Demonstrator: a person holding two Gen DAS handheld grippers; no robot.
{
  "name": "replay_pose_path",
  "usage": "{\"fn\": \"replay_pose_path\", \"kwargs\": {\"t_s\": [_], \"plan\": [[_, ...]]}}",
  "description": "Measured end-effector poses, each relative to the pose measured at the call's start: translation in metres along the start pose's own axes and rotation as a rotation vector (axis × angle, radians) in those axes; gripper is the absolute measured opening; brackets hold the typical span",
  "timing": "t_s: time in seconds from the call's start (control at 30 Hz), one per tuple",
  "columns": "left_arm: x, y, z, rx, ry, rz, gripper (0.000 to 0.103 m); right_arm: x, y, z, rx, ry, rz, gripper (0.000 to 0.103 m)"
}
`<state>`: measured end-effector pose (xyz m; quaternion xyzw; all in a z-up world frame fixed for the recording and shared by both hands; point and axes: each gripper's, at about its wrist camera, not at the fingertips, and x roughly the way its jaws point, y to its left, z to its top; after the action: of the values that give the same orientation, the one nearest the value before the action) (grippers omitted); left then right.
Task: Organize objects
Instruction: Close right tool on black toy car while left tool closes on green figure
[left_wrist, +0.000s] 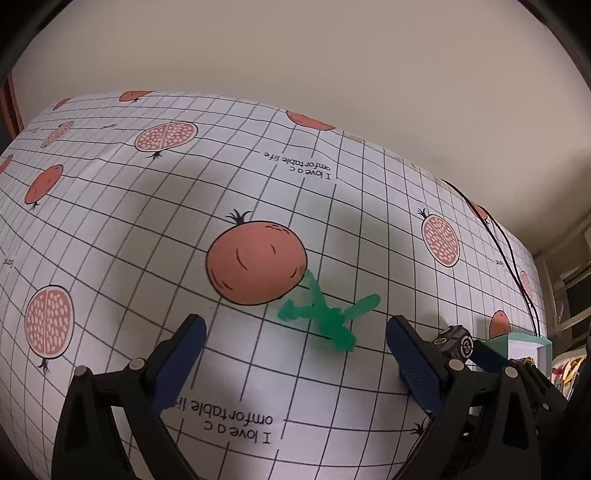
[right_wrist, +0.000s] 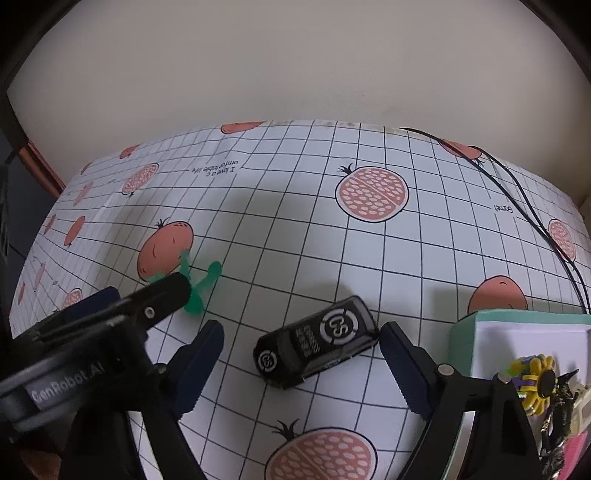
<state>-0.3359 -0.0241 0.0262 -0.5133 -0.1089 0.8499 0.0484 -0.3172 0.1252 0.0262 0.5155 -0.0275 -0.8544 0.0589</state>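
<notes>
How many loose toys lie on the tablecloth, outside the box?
2. A green plastic figure lies ahead of the open left tongs, beside a printed pomegranate. A black toy car lies between the open right tongs. More may be hidden.

A translucent green plastic figure (left_wrist: 325, 317) lies flat on the gridded cloth beside a printed pomegranate. A black toy car (right_wrist: 317, 345) with white "CS" roundels sits nearby, angled. A mint-green box (right_wrist: 517, 343) holds small trinkets.

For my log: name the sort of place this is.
Probably a table at home, against a plain wall. A pomegranate-print tablecloth covers it; a toy car and green toy lie loose beside a box of trinkets.
</notes>
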Motion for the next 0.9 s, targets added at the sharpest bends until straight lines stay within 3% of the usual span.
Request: {"fn": "replay_pose_path", "kwargs": {"t_s": [0.3,0.53,0.6,0.7,0.77,0.9], "plan": [[0.010,-0.006,0.000,0.020,0.007,0.013,0.097,0.008,0.001,0.003,-0.005,-0.005,-0.034,0.085],[0.014,-0.006,0.000,0.021,0.007,0.027,0.091,0.009,-0.003,0.003,-0.002,-0.011,-0.061,0.073],[0.014,-0.007,0.000,0.030,0.003,0.034,0.084,0.008,-0.005,0.003,0.000,-0.014,-0.058,0.070],[0.014,-0.009,0.000,0.036,0.004,0.032,0.081,0.007,-0.006,0.002,-0.006,-0.017,-0.061,0.065],[0.013,-0.010,-0.001,0.044,-0.001,0.038,0.076,0.006,-0.006,0.001,-0.016,-0.020,-0.079,0.051],[0.013,-0.012,-0.001,0.061,-0.007,0.061,0.062,0.005,-0.008,-0.001,-0.015,-0.019,-0.071,0.045]]}}
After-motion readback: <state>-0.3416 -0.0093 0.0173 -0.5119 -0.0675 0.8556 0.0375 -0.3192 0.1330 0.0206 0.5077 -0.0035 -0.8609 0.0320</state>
